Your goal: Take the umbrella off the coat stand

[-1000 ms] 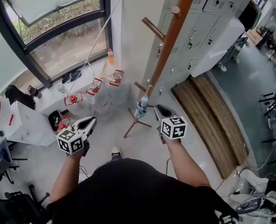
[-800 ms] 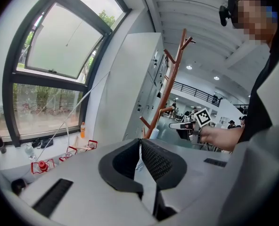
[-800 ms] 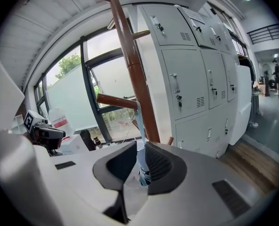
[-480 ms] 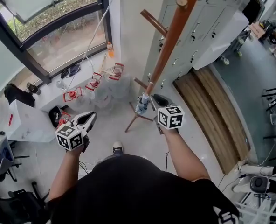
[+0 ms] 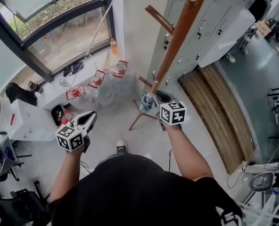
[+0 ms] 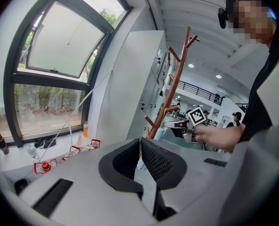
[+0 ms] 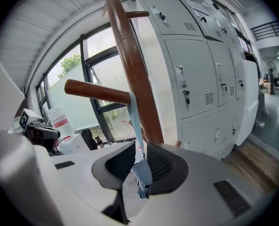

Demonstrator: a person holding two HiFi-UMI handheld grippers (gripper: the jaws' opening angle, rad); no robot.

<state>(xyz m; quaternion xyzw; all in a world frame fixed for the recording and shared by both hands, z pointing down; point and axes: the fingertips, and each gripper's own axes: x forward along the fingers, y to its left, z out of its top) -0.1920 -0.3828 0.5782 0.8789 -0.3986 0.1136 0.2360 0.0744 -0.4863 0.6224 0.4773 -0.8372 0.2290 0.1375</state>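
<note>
A brown wooden coat stand (image 5: 175, 46) rises in front of me. A small folded light-blue umbrella (image 5: 146, 102) hangs by its strap (image 7: 134, 121) from a low peg (image 7: 97, 92) on the pole (image 7: 135, 74). My right gripper (image 5: 156, 99) is at the umbrella. In the right gripper view the umbrella (image 7: 140, 166) hangs between the jaws of that gripper (image 7: 140, 147). These jaws have just been opening, and a gap shows beside the left pad. My left gripper (image 5: 90, 117) is held low to the left, away from the stand, its jaws (image 6: 139, 142) together on nothing.
Several water jugs with red handles (image 5: 97, 86) stand on the floor under the curved window (image 5: 45, 27). Grey lockers (image 5: 210, 18) stand right behind the stand, with a wooden platform (image 5: 215, 112) at their foot. A white box (image 5: 21, 121) sits at the left.
My right gripper has edged closer to the stand's pole and the hanging umbrella. The left gripper has barely shifted.
</note>
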